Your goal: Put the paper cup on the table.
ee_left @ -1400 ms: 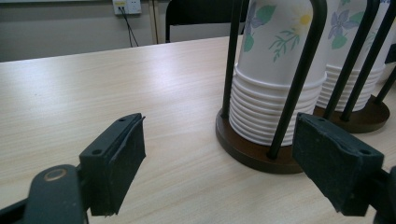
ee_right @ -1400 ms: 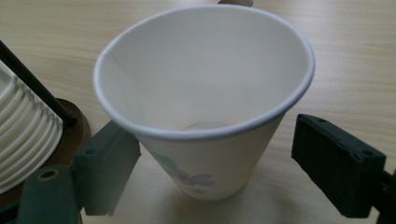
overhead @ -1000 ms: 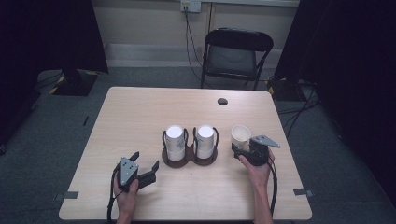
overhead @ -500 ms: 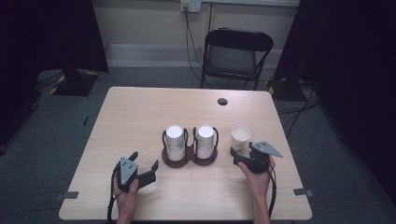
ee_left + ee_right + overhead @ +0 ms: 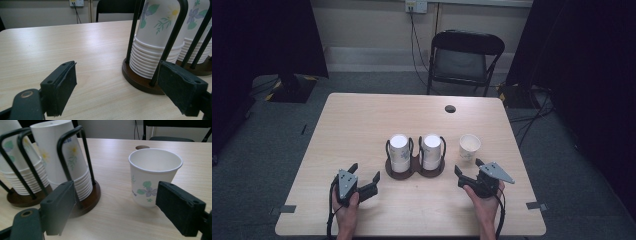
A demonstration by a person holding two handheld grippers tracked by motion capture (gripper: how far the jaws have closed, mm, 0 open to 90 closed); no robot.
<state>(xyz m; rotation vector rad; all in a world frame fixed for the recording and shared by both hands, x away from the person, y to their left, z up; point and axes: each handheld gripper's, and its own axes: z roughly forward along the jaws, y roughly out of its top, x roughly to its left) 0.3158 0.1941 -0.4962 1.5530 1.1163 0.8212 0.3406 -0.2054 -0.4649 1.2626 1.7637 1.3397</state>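
Both grippers, left (image 5: 364, 183) and right (image 5: 469, 172), rest with jaws wide; one cup (image 5: 469, 146) stands just past the right one.

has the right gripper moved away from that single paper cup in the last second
Yes. In the high view the right gripper has pulled back toward the person, off the single paper cup, which stands alone beside the cup holder. Its jaws are open.
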